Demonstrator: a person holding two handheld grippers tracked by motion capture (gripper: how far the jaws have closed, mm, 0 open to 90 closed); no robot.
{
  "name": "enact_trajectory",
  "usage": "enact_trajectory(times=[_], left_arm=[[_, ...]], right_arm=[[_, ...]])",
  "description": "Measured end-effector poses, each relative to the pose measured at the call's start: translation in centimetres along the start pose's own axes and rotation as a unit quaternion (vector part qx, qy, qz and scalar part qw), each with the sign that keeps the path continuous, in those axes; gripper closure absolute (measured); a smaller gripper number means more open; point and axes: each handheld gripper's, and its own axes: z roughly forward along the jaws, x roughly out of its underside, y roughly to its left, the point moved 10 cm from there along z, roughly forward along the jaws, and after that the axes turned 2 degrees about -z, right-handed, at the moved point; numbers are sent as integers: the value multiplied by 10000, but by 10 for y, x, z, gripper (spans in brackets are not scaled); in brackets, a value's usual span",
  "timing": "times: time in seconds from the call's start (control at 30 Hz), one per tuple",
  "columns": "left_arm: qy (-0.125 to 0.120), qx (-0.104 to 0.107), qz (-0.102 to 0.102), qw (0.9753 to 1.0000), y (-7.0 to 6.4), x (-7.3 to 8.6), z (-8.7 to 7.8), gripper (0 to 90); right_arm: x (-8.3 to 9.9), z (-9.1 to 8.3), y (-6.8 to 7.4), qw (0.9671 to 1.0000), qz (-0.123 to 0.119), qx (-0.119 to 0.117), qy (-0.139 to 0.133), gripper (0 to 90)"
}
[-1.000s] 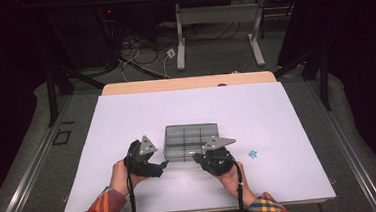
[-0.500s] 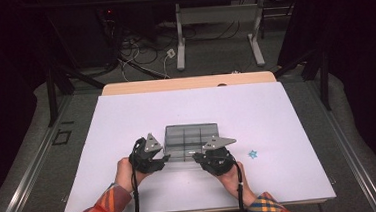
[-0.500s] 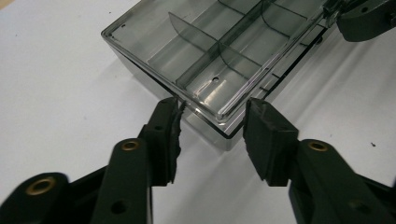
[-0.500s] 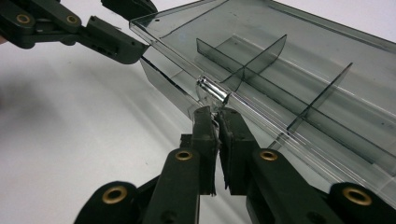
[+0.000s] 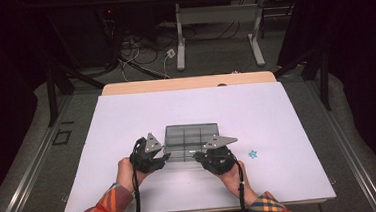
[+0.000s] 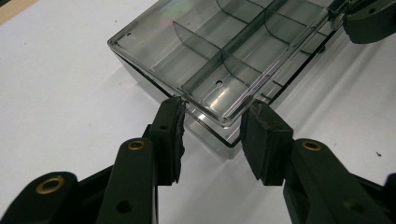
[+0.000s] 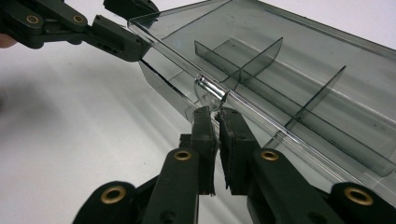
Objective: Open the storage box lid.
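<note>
No writing, label, brand or number can be read anywhere here, neither on the clear plastic box [image 5: 192, 140], nor on the white table [image 5: 127, 120], nor on either gripper.

White table [image 5: 127, 120] with compartment box [image 5: 192, 136], blue star [image 5: 253, 154]

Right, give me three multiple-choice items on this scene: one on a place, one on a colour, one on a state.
1. The left hand-held gripper is at the compartment box's:
A near corner
B far edge
C centre

2. The small star on the table is:
A red
B blue
C yellow

3. The right hand-held gripper's jaws are:
A wide open
B shut on the box's clasp
C holding a divider

Key: A, the jaws straddle the near corner; B, it looks blue; B, the jaws pinch the clear tab.
</note>
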Motion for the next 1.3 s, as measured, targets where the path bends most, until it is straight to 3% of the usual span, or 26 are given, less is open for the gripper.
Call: enact_trajectory(times=[0.27, 0.57, 1.0, 1.3], left_arm=[[-34, -29, 48, 10000, 1, 0, 0, 608], [-18, -35, 53, 10000, 1, -1, -1, 609], [104, -20, 116, 9999, 0, -3, -4, 612], [-11, -101, 118, 9999, 3, -10, -7, 607]], right_arm=[[4, -3, -4, 9999, -44, 32, 145, 822], [9, -15, -17, 9995, 102, 170, 259, 785], [20, -29, -25, 9968, 103, 289, 738, 738], [19, -39, -40, 9937, 180, 609, 922, 692]])
